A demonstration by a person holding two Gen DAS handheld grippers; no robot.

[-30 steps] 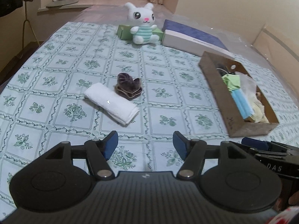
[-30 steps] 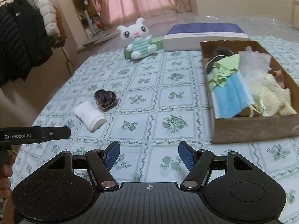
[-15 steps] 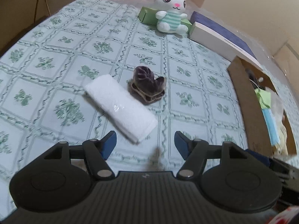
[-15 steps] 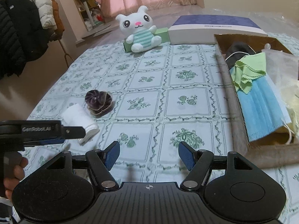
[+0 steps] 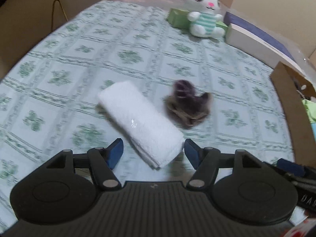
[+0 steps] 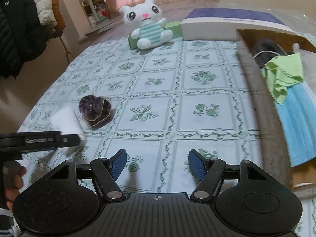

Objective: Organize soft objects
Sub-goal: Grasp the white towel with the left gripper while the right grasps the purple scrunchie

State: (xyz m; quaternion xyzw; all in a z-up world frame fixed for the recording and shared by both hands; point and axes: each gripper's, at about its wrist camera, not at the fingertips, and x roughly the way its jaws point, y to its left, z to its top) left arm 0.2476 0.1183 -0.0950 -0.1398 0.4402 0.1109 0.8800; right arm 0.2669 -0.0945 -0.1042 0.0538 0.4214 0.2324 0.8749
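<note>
White rolled towel point(image 5: 139, 121) on the patterned tablecloth point(image 5: 126, 57), near end between the spread fingers of the left gripper point(image 5: 154, 153); nothing grasped. Purple scrunchie point(image 5: 187, 106) just beside the towel. Risk: closing on the outer fold only, letting the roll unwind; or catching tablecloth underneath.

Cardboard box point(image 6: 258, 90) to the right, holding a blue mask point(image 6: 296, 118) and green cloth point(image 6: 282, 75). Right gripper point(image 6: 157, 164) low over bare tablecloth, fingers apart, empty, pointing toward the plush bunny point(image 6: 148, 23).
</note>
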